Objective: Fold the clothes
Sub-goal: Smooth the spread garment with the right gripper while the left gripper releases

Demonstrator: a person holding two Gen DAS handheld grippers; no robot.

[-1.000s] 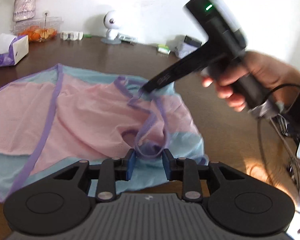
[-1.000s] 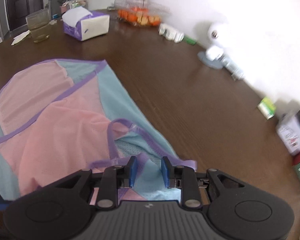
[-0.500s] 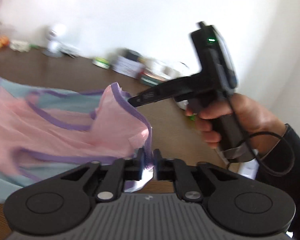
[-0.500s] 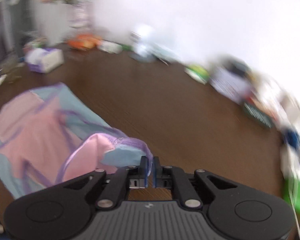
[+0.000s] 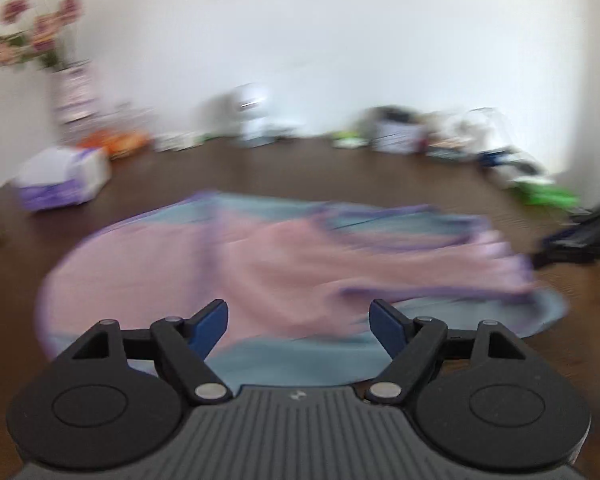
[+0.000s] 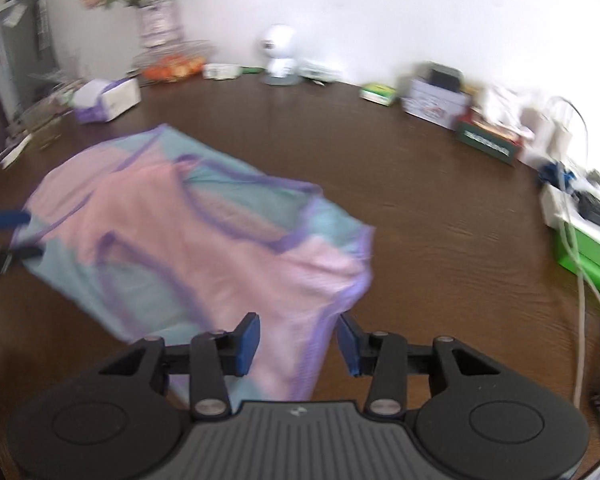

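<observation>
**Both grippers spread wide over the garment**

The left gripper [image 5: 299, 320] has its jaws wide apart and holds nothing; the pink and blue garment [image 5: 284, 264] lies on the brown table [image 5: 340, 172] just ahead at 12 o'clock, badly blurred. The right gripper [image 6: 297, 340] also has its jaws apart, with the garment's [image 6: 204, 236] purple-edged near corner lying between the blue pads [image 6: 247, 340], unclamped. A tissue box [image 6: 106, 100] sits at 10 o'clock, a white figurine [image 6: 280, 54] at 12, both well apart from the cloth.
</observation>
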